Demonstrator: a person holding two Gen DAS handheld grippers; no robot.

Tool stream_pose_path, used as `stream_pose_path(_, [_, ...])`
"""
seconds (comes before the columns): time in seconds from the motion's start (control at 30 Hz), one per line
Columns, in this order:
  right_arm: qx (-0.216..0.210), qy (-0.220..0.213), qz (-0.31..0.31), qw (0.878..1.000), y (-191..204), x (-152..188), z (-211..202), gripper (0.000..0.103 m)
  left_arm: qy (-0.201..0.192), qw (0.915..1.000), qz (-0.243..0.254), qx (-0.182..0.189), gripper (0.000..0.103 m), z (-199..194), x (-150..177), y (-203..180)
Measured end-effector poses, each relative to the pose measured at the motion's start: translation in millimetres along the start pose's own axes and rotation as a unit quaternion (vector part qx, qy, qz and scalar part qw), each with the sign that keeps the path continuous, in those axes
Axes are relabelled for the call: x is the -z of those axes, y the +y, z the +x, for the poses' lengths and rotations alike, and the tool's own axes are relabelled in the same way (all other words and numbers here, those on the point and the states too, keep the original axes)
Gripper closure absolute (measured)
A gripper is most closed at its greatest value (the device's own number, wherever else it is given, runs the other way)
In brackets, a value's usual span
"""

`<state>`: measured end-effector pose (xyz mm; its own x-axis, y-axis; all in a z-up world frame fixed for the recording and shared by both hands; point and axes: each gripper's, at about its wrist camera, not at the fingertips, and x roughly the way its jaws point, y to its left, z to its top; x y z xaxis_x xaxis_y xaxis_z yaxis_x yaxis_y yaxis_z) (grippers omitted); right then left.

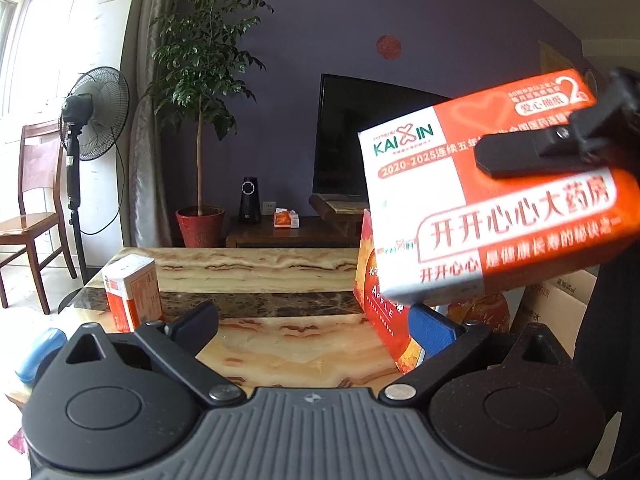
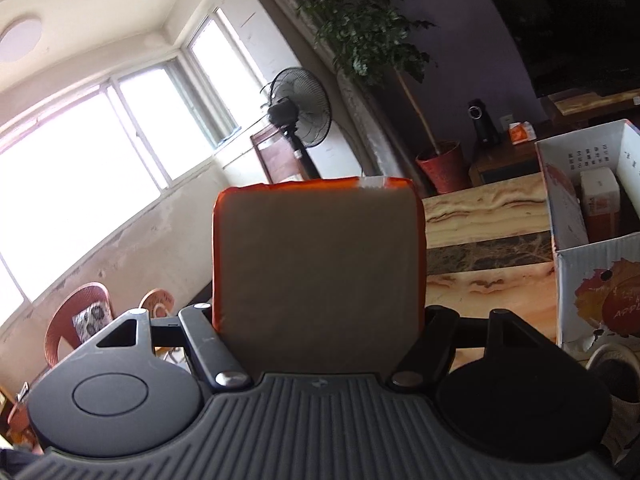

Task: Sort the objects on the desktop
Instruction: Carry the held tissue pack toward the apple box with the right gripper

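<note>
While a marbled stone table (image 1: 256, 268) fills the middle of a living room, the right gripper (image 2: 318, 316) is clamped on an orange-and-white tissue pack (image 1: 492, 196), its two fingers pressed against the pack's opposite sides and the pack lifted clear of the table; in the right wrist view the pack's plain end face (image 2: 318, 276) fills the space between the fingers, while in the left wrist view one black finger (image 1: 520, 156) lies across its printed face; the pack hangs above and partly in front of an open cardboard apple box (image 2: 576, 264) that stands on the table's right side, with a small white-and-orange carton (image 2: 598, 196) inside it; the left gripper (image 1: 316, 324) sits low over the table's near edge, its jaws spread apart with nothing between them, one pad blue (image 1: 432, 330); a second, smaller orange-and-white tissue pack (image 1: 132, 296) stands upright on the table's left side, near the left gripper's left finger; a blue object (image 1: 38, 354) lies at the near left corner, too blurred to identify; beyond the table stand a potted tree (image 1: 204, 120), a pedestal fan (image 1: 96, 116), a wooden chair (image 1: 28, 208) and a dark television (image 1: 360, 136) against a purple wall.
</note>
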<state>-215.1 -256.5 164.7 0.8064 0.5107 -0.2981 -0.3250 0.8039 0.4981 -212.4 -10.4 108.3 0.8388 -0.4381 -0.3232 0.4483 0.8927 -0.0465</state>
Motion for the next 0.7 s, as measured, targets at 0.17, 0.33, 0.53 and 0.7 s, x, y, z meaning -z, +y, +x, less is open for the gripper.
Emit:
stream_pose_path(0.17, [-0.006, 0.004, 0.002, 1.0, 0.3, 0.1, -2.6, 0.029, -0.001, 1.0, 0.001, -0.001, 0.002, -0.8, 0.3, -0.5])
stream_pose_path(0.33, [-0.003, 0.011, -0.01, 1.0, 3.4, 2.3, -4.1, 0.029, 0.002, 1.0, 0.002, -0.002, 0.002, -0.3, 0.2, -1.4])
stream_pose_path(0.53, [-0.003, 0.035, -0.014, 0.999, 4.6, 5.2, -1.6, 0.029, 0.006, 1.0, 0.004, -0.006, 0.002, 1.7, 0.5, -0.9])
stream_pose_path(0.7, [-0.004, 0.043, -0.016, 0.999, 6.5, 7.9, -1.3, 0.03, 0.007, 1.0, 0.001, -0.005, 0.002, 1.3, 0.8, 0.4])
